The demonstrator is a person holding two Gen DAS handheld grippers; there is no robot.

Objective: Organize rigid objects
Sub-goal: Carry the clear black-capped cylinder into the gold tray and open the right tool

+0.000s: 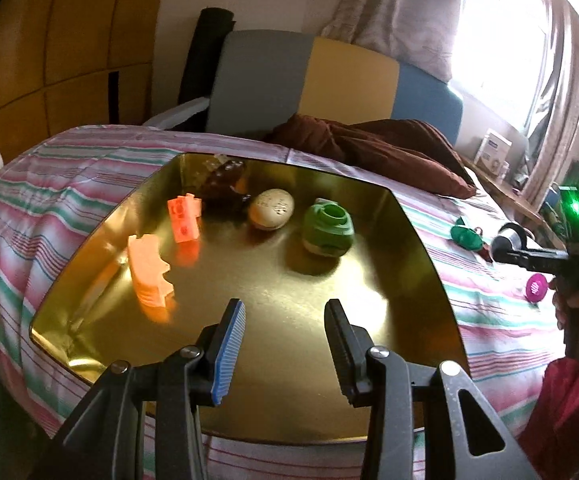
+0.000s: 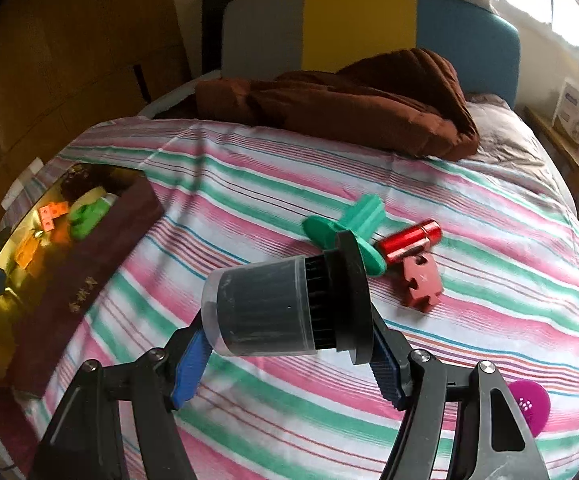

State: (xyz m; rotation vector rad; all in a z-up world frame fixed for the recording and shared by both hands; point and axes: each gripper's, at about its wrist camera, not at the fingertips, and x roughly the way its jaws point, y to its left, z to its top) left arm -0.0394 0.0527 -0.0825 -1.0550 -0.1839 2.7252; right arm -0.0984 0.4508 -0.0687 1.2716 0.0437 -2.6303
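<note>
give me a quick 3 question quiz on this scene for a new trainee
1. True or false: the left claw holds an orange block.
2. What does the right claw grip?
A) red tube
B) black brush with a clear cap
C) pink disc
3. Fill in: the green cup sits inside the gold ____.

Key:
1. False. It is open and empty above the gold tray.
2. B, the brush. The red tube and pink disc lie on the striped bedsheet.
3. Tray.
</note>
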